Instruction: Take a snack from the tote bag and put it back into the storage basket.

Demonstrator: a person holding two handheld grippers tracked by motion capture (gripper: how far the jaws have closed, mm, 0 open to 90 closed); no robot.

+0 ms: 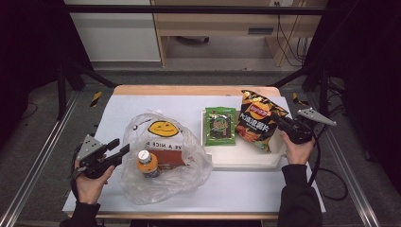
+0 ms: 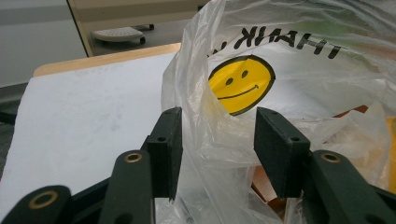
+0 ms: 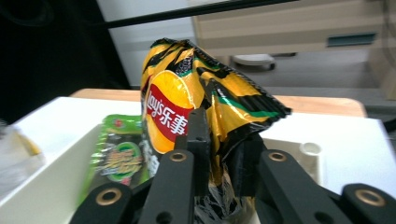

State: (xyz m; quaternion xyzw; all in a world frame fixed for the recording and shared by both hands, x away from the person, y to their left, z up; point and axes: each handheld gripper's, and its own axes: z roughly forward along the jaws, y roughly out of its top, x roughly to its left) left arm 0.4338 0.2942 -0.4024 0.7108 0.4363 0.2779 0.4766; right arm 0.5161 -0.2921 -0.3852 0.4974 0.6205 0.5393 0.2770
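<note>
Nearest the person, the left gripper (image 1: pixel 112 150) holds the rim of the plastic bag (image 1: pixel 163 153) between its 2 jaws, keeping the mouth up; a bottle (image 1: pixel 147 163) and a box sit inside. Farther out, the right gripper (image 1: pixel 280 124) pinches the edge of the chip bag (image 1: pixel 257 119), which stands on the white tray (image 1: pixel 246 158) beside a green packet (image 1: pixel 220 126). The crinkled foil is slick, so a light pinch may let it slip, and the thin film could sag shut.
</note>
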